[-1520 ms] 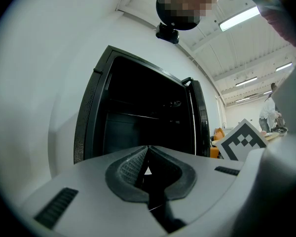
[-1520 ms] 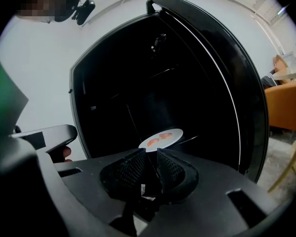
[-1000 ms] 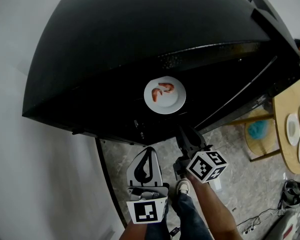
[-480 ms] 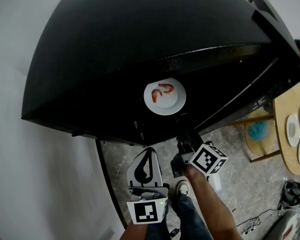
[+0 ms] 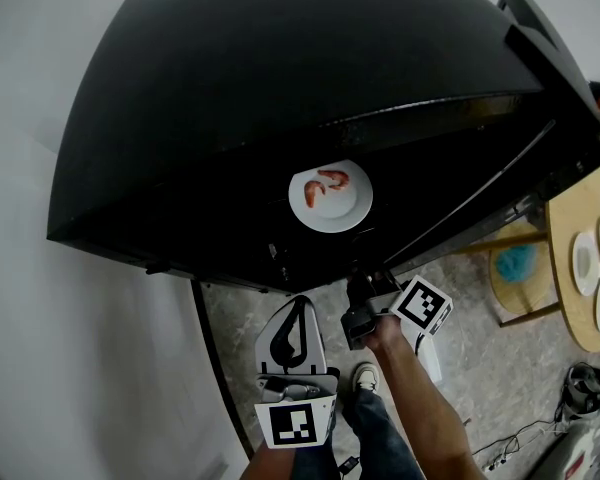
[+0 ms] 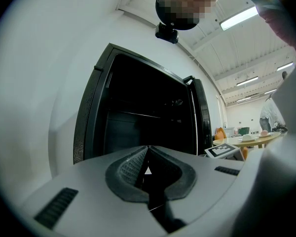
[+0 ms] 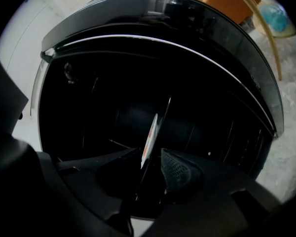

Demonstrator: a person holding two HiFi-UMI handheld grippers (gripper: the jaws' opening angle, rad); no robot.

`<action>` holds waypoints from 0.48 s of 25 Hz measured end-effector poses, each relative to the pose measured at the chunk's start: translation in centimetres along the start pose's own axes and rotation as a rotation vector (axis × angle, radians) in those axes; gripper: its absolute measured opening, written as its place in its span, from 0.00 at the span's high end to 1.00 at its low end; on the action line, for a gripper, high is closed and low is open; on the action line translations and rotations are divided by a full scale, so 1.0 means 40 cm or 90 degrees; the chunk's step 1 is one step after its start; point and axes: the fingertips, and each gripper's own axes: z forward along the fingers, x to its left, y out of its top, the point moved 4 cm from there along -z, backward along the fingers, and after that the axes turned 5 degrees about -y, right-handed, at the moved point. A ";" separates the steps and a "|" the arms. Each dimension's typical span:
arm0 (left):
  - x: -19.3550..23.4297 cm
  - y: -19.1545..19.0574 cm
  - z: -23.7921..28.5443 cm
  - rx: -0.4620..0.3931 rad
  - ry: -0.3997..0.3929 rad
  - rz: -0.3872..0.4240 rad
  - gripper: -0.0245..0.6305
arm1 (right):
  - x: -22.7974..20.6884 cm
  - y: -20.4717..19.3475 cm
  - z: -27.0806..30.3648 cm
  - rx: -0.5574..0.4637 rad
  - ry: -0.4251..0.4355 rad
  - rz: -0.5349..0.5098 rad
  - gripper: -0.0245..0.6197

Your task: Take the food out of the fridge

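Presently on hand, listed in turn.

Item: fridge (image 5: 280,68), black, standing open, interior dark. Its door (image 5: 552,63) hangs out to the right in the head view.

Item: plate (image 5: 350,210), white, round, lying flat on a shelf inside the fridge, near the front edge. On it are two pink-orange shrimp (image 5: 331,177), side by side and close together. In the right gripper view the same plate (image 7: 149,132) shows edge-on, as a thin pale sliver against the dark.

Item: my right gripper (image 5: 360,288), dark, held level in front of the open fridge, just below the shelf front in the head view, its marker cube (image 5: 423,305) tilted to one side. The jaws have just been opening and now stand wide apart (image 7: 149,157). Nothing is gripped. The plate lines up with the gap but sits further in, and the head view shows it clear of the tips.

Item: my left gripper (image 5: 299,306), white, held level and lower in the head view, left of the right one and well short of the fridge. Its jaws are closed together with nothing between them (image 6: 147,154).

Item: round wooden table (image 5: 572,203), at the far right, carrying a few small dishes (image 5: 586,260).

Item: mottled grey floor (image 5: 480,368), with my shoe (image 5: 367,375) below the grippers.
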 end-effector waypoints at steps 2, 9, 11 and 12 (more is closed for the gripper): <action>0.001 0.001 -0.001 -0.001 0.000 0.001 0.94 | -0.002 0.001 0.005 0.000 0.006 0.015 0.78; 0.008 0.000 -0.003 -0.001 0.003 0.001 0.94 | -0.006 0.002 0.021 0.001 0.003 0.033 0.78; 0.010 -0.002 -0.005 0.001 0.005 0.000 0.94 | -0.004 0.004 0.027 0.003 0.006 0.035 0.78; 0.012 -0.003 -0.006 0.002 0.006 0.000 0.94 | -0.002 0.005 0.030 0.004 0.007 0.035 0.78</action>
